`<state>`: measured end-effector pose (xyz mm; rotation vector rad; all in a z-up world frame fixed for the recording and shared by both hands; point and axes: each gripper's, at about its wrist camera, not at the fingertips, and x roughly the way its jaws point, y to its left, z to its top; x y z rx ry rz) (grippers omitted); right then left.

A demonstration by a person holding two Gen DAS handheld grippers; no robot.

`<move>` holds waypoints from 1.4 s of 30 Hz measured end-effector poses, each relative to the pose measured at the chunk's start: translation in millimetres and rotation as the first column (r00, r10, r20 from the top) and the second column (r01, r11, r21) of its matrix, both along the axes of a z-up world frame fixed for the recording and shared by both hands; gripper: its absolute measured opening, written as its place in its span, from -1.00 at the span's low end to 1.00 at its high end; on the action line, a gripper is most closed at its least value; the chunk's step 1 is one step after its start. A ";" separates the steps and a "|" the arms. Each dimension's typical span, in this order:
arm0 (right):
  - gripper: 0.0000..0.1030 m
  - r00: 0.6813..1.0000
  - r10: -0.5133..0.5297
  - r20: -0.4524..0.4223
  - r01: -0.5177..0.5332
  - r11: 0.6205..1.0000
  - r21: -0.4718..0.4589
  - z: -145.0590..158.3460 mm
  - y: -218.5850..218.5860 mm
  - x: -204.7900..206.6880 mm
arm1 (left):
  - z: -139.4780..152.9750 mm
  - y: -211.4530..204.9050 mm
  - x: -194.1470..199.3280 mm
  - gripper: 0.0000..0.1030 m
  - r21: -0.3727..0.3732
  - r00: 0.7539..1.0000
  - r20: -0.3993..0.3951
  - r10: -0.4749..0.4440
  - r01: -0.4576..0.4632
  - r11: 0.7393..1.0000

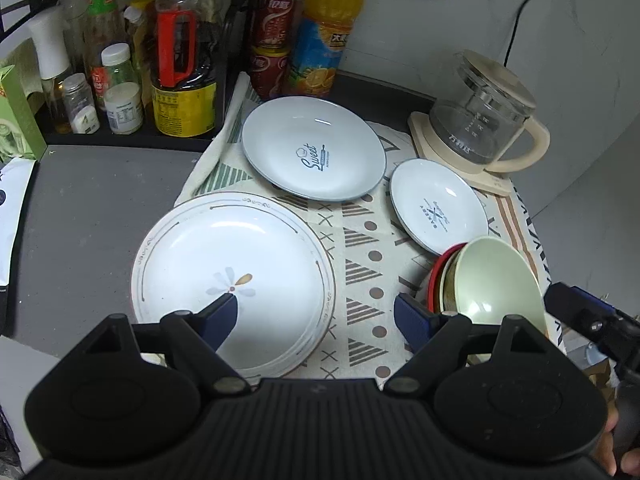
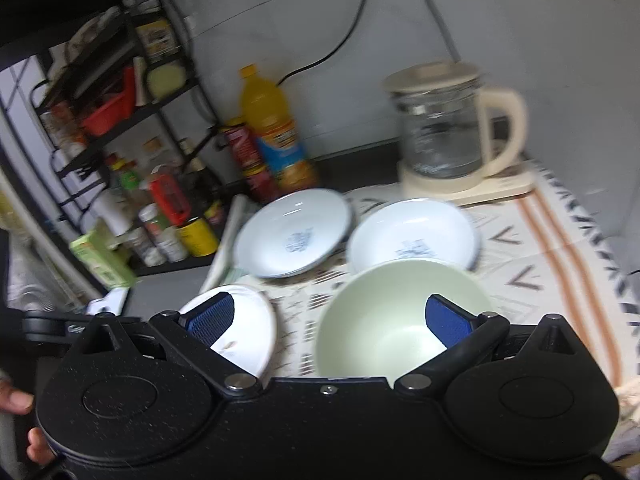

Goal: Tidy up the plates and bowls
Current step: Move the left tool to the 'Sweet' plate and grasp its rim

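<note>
On the patterned cloth (image 1: 372, 240) over the table: flower plate (image 1: 232, 272) at the near left edge; two blue-rimmed plates, one large (image 1: 314, 148), one small (image 1: 438, 208), toward the back, all lying apart. Bowls (image 1: 492, 276) already nested, near right. I judge the bowls done and the plates unstacked. My left tool (image 1: 316, 312) and right tool (image 2: 332, 316) both gape wide, empty.

Three plates (image 1: 232, 276) are seen on the cloth. One stack of bowls (image 1: 480, 280) and one kettle (image 1: 480, 120) are seen.
</note>
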<state>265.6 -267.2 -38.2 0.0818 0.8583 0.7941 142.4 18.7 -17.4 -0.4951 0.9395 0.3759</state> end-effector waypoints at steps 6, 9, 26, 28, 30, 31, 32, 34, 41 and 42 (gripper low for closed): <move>0.99 0.998 0.030 -0.046 -0.032 0.998 -0.046 -7.3 27.4 3.9 | -6.0 24.0 -0.8 0.63 -0.007 0.999 -0.008 0.032 -0.032 0.999; 0.99 0.998 0.045 -0.050 -0.049 0.997 -0.067 -10.5 41.1 3.1 | -10.8 38.8 1.0 0.63 -0.015 0.999 -0.013 0.031 -0.031 0.999; 0.85 0.995 -0.037 -0.088 0.025 0.992 -0.128 -24.2 127.9 34.7 | -29.3 134.1 54.3 0.61 -0.044 0.997 0.005 -0.071 0.071 0.997; 0.83 0.994 -0.052 -0.094 0.039 0.991 -0.128 -28.2 134.7 38.7 | -33.3 140.6 63.5 0.58 -0.060 0.996 0.016 -0.087 0.087 0.994; 0.80 0.991 -0.080 -0.104 0.066 0.989 -0.132 -33.4 139.8 43.7 | -37.6 145.0 72.2 0.57 -0.061 0.995 0.021 -0.102 0.103 0.993; 0.75 0.990 -0.094 -0.106 0.079 0.988 -0.135 -35.8 142.3 46.2 | -39.4 146.1 76.6 0.55 -0.056 0.993 0.025 -0.112 0.114 0.992; 0.73 0.988 -0.111 -0.109 0.096 0.986 -0.137 -38.7 144.9 48.6 | -41.7 147.2 79.8 0.53 -0.051 0.992 0.029 -0.124 0.125 0.991; 0.61 0.984 -0.137 -0.118 0.120 0.983 -0.139 -43.6 149.7 52.7 | -47.1 149.8 87.4 0.44 -0.047 0.990 0.030 -0.141 0.142 0.989; 0.20 0.962 -0.229 -0.147 0.208 0.967 -0.145 -60.6 163.8 66.4 | -67.2 159.6 112.3 0.01 -0.065 0.984 0.035 -0.177 0.179 0.982; 0.17 0.959 -0.238 -0.156 0.216 0.965 -0.145 -63.6 165.7 68.5 | -70.7 161.2 115.4 -0.03 -0.068 0.983 0.033 -0.178 0.180 0.981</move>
